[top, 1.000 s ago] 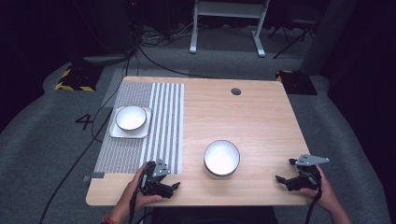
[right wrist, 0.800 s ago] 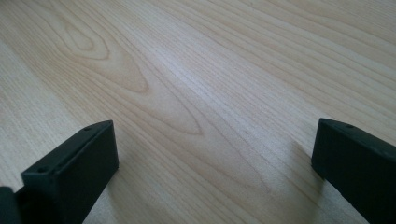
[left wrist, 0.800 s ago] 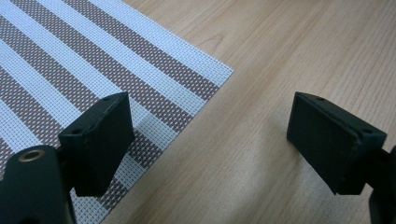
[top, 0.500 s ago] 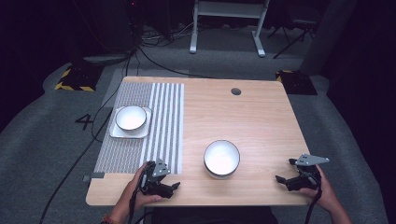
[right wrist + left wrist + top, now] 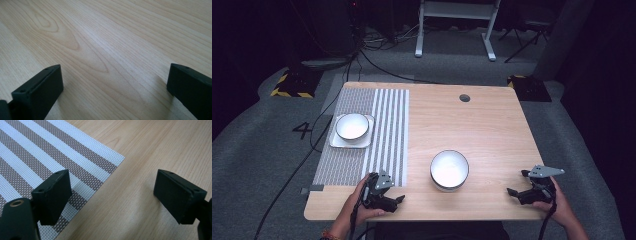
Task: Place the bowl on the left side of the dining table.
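The left hand-held gripper [image 5: 398,199] rests low at the near edge of the light wooden surface [image 5: 492,125], jaws wide and empty, straddling the corner of the brown-and-white striped woven mat [image 5: 37,152]. This reads as a ready pose. The right hand-held gripper [image 5: 512,192] rests likewise, wide and empty.

Between the two stands one white round bowl [image 5: 449,169]. Beyond the left unit, a second white bowl [image 5: 352,126] sits on one white square plate [image 5: 335,141].

Count: two bowls, one plate, one mat.
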